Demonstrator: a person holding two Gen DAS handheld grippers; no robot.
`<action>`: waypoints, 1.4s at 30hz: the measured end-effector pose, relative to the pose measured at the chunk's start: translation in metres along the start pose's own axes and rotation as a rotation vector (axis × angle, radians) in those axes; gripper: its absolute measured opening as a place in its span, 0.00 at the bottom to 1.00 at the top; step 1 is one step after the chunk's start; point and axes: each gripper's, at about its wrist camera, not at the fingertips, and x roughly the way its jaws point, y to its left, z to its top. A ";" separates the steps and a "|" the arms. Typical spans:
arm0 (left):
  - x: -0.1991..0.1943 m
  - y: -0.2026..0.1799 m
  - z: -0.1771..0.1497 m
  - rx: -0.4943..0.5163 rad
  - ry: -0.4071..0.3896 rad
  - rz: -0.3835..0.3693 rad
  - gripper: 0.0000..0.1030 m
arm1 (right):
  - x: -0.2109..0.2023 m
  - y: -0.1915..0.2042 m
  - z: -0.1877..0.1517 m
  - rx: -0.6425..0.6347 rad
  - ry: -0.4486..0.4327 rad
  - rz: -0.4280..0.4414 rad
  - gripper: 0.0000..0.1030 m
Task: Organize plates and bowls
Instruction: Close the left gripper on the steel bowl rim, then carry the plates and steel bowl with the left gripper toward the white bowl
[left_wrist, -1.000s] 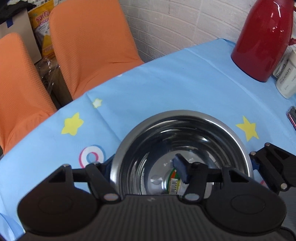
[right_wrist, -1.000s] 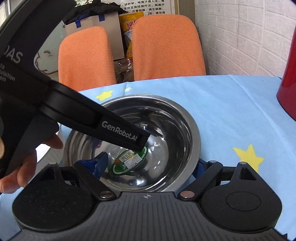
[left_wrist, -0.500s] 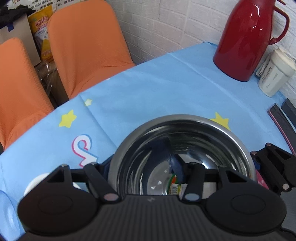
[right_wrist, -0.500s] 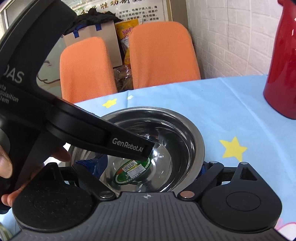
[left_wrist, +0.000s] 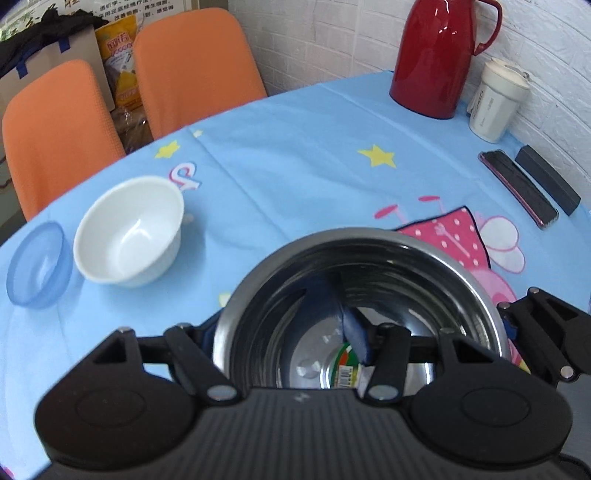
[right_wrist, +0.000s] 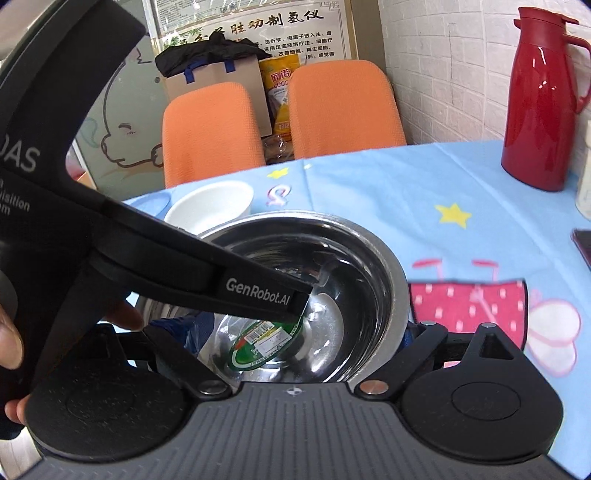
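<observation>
The round stainless-steel bowl (left_wrist: 369, 295) is clamped by its rim in the left gripper (left_wrist: 280, 332) and the right gripper (right_wrist: 299, 332), above the blue tablecloth (left_wrist: 295, 147). Nesting seems underway; lowering it near the white ceramic bowl (left_wrist: 129, 232) is needed next.

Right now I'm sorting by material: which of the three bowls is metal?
The steel bowl gripped between both grippers; the white bowl and blue bowl sit apart on the tablecloth.

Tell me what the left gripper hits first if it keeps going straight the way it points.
Probably the steel bowl itself: the left gripper straddles its near wall, one pad inside. Past the far rim lies bare blue tablecloth; depth is hard to judge.
</observation>
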 end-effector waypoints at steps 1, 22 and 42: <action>-0.002 -0.002 -0.010 -0.004 0.003 0.001 0.53 | -0.004 0.002 -0.007 0.002 0.001 0.003 0.78; -0.026 -0.006 -0.069 -0.043 -0.083 -0.019 0.70 | -0.041 0.001 -0.081 0.088 0.013 0.079 0.76; -0.102 0.108 -0.088 -0.194 -0.181 0.193 0.71 | -0.078 -0.054 -0.047 0.137 -0.091 -0.001 0.77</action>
